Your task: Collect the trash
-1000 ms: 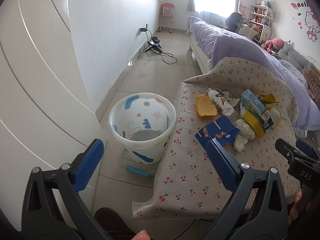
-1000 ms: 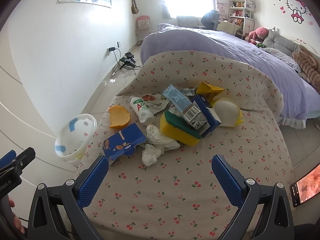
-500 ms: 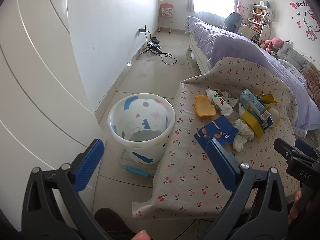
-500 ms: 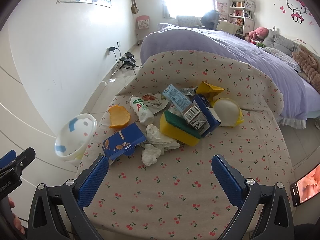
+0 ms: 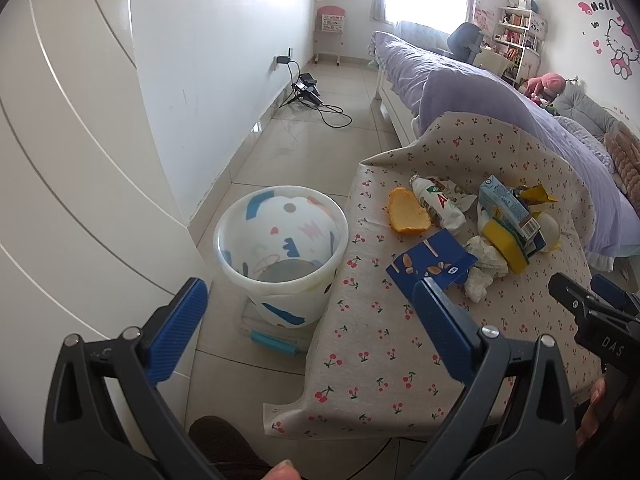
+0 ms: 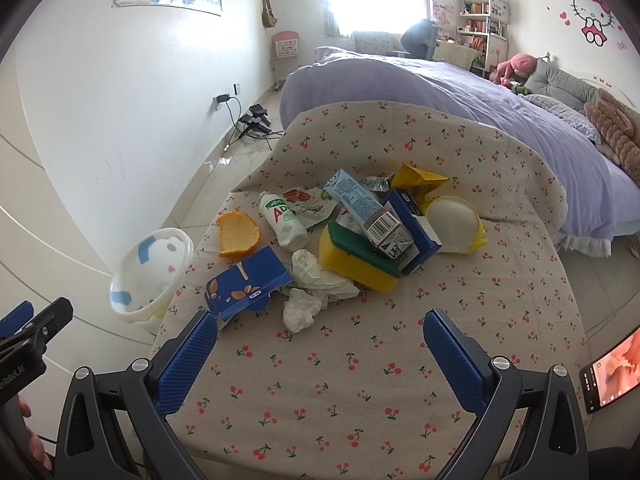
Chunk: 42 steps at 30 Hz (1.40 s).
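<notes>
The trash sits in a pile on the surface [image 6: 400, 380], which has a cherry cloth over it. The bin [image 5: 280, 256] stands on the floor just beside the surface, on the left.

Both grippers hang above the near edge and hold nothing. The left gripper [image 5: 308, 328] has its fingers spread wide. The right gripper [image 6: 320, 344] has its fingers spread wide too.

Closest to the right gripper is a crumpled tissue [image 6: 300, 308]. It looks soft and very light, so a pinch anywhere on the lump should work. The blue carton [image 6: 248, 280] looks flat and bendy; grab it by an edge. The yellow sponge [image 6: 356, 260] is squishy and easy to squeeze across its sides. The small bottle [image 6: 282, 220] is round and smooth, so it may slip or roll. The orange peel [image 6: 238, 234] looks curved and thin.
</notes>
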Motion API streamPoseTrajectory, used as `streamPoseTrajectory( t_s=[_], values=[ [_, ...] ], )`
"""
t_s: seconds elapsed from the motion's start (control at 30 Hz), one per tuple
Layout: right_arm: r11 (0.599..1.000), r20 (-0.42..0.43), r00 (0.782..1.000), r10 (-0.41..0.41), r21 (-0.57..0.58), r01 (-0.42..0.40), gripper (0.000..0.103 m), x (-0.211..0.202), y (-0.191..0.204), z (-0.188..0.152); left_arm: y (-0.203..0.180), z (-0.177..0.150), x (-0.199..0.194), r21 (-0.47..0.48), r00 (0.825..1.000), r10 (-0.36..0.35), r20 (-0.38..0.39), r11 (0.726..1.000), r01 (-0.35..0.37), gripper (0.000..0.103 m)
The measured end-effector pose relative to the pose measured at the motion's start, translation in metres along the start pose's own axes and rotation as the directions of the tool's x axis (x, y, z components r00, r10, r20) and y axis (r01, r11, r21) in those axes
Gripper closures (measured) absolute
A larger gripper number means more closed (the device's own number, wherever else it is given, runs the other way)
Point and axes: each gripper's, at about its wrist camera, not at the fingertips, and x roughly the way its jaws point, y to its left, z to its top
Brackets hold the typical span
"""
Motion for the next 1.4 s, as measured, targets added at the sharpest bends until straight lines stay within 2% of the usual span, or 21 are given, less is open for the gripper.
streamPoseTrajectory(
  t_s=[0.2, 0.43, 0.5, 0.6, 0.7, 0.87, 1.0, 1.1, 1.17, 1.23, 1.3, 1.37, 1.4],
  values=[
    [1.0, -0.003, 1.0, 0.025, 0.004, -0.025, 0.0, -0.007, -0.004, 0.008, -0.002, 0.007, -0.001, -0.005, 1.0, -0.026, -0.007, 1.0, 0.026, 0.001],
    [0.998, -0.049, 0.996, 0.068, 0.003, -0.067, 0.0, -0.011, -0.034, 0.045, -0.015, 0.03, 0.002, 0.046, 0.998, -0.067, -0.002, 0.997, 0.067, 0.001],
    [0.998, -0.089, 0.994, 0.069, 0.008, -0.068, 0.0, -0.002, -0.049, 0.056, -0.02, 0.037, 0.006, 0.077, 0.996, -0.087, -0.022, 0.993, 0.088, 0.001],
    [1.0, -0.127, 0.991, 0.027, 0.003, -0.027, 0.0, 0.012, -0.068, 0.068, -0.031, 0.045, 0.018, 0.139, 0.993, -0.099, -0.07, 0.984, 0.108, 0.001],
    [1.0, -0.177, 0.984, 0.017, 0.017, -0.014, 0.0, 0.03, -0.085, 0.076, -0.038, 0.048, 0.031, 0.163, 0.986, -0.114, -0.123, 0.978, 0.133, 0.001],
    [0.996, -0.27, 0.96, 0.074, 0.067, -0.058, 0.0, 0.068, -0.096, 0.087, -0.044, 0.051, 0.058, 0.175, 0.973, -0.099, -0.21, 0.975, 0.137, 0.001],
    [0.984, -0.258, 0.951, 0.172, 0.078, -0.157, 0.002, 0.091, -0.09, 0.101, -0.038, 0.05, 0.074, 0.144, 0.97, -0.089, -0.224, 0.982, 0.123, 0.001],
    [0.982, -0.268, 0.945, 0.188, 0.074, -0.175, 0.007, 0.111, -0.085, 0.108, -0.035, 0.048, 0.087, 0.125, 0.96, -0.117, -0.254, 0.98, 0.153, 0.001],
    [0.98, -0.302, 0.932, 0.198, 0.078, -0.183, 0.022, 0.127, -0.08, 0.109, -0.036, 0.048, 0.093, 0.117, 0.951, -0.147, -0.272, 0.976, 0.184, 0.001],
    [0.978, -0.332, 0.921, 0.206, 0.089, -0.187, 0.025, 0.141, -0.077, 0.109, -0.038, 0.049, 0.098, 0.119, 0.948, -0.158, -0.276, 0.973, 0.196, 0.001],
    [0.982, -0.351, 0.917, 0.19, 0.082, -0.172, 0.03, 0.153, -0.075, 0.108, -0.041, 0.05, 0.104, 0.124, 0.944, -0.168, -0.286, 0.97, 0.21, 0.002],
    [0.988, -0.374, 0.914, 0.157, 0.067, -0.142, 0.041, 0.167, -0.073, 0.107, -0.045, 0.05, 0.109, 0.133, 0.941, -0.172, -0.292, 0.967, 0.218, 0.004],
    [0.991, -0.382, 0.915, 0.133, 0.058, -0.12, 0.043, 0.172, -0.073, 0.107, -0.048, 0.05, 0.112, 0.141, 0.939, -0.175, -0.296, 0.964, 0.224, 0.004]
  ],
)
